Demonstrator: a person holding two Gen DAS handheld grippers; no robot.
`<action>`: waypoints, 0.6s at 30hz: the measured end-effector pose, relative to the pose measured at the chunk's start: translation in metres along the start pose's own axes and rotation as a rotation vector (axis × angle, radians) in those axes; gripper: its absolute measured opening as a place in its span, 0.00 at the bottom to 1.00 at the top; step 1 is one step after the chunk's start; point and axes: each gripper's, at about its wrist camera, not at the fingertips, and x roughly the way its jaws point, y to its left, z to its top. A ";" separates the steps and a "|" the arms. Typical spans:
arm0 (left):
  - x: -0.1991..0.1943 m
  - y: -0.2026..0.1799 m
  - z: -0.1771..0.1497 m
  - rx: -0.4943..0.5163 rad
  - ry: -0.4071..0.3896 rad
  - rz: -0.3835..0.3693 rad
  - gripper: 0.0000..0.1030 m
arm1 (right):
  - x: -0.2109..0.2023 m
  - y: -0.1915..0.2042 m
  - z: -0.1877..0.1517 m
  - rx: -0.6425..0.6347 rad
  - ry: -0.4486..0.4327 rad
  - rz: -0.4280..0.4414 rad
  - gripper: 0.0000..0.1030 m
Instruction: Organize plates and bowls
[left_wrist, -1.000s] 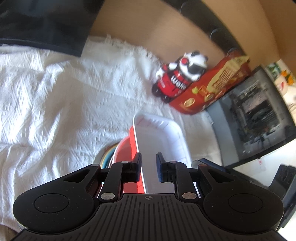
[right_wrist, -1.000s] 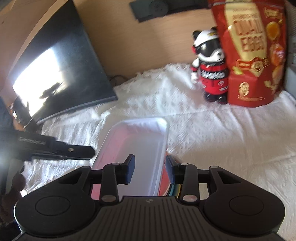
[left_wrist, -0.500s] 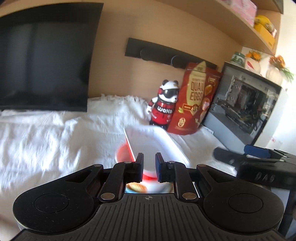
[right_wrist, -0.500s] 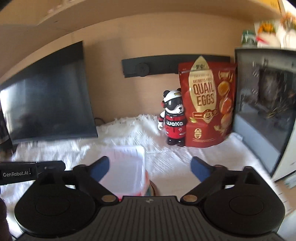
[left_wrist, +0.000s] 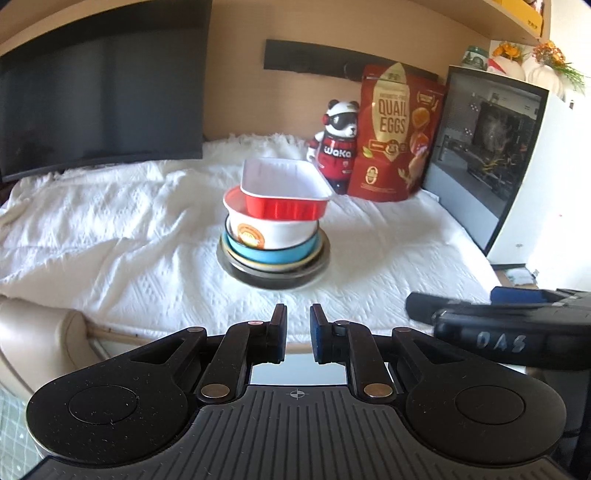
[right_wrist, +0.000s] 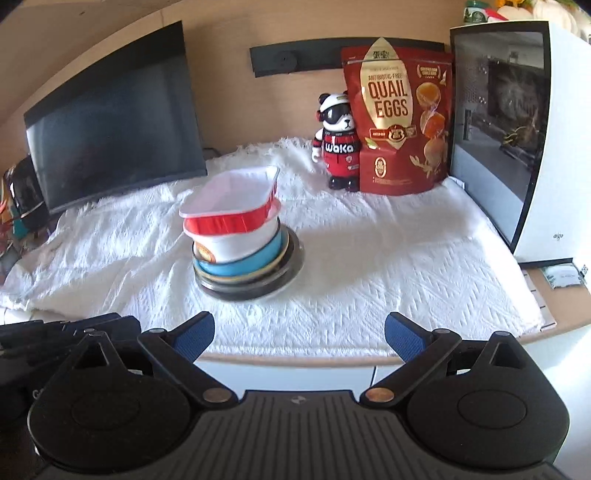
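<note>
Red-sided and white inside, a tray (left_wrist: 286, 192) is sitting atop stacked bowls (left_wrist: 271, 236) and plates (left_wrist: 273, 267) on the cloth-covered counter (left_wrist: 122, 236), at twelve o'clock from both grippers. Left gripper (left_wrist: 297, 334) jaws are nearly touching, empty; right gripper (right_wrist: 299, 338) jaws are gaping wide, empty. Stack looks finished; any nudge should be gentle.

Near the middle of the frame one stack stands on the white cloth: a dark plate (left_wrist: 273, 275) lowest, a cream plate and a blue bowl (left_wrist: 275, 253) on it, then a white bowl (left_wrist: 271, 229), and a red rectangular tray (left_wrist: 284, 192), white inside, tilted on top.
</note>
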 end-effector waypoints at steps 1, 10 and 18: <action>-0.003 -0.001 -0.002 0.002 -0.004 0.004 0.16 | -0.002 0.000 -0.003 -0.008 0.004 0.004 0.96; -0.015 -0.004 -0.006 0.000 -0.011 0.021 0.16 | -0.012 -0.001 -0.008 -0.010 -0.008 0.028 0.96; -0.013 -0.005 -0.007 -0.013 0.002 0.019 0.16 | -0.012 0.000 -0.010 -0.021 0.001 0.041 0.96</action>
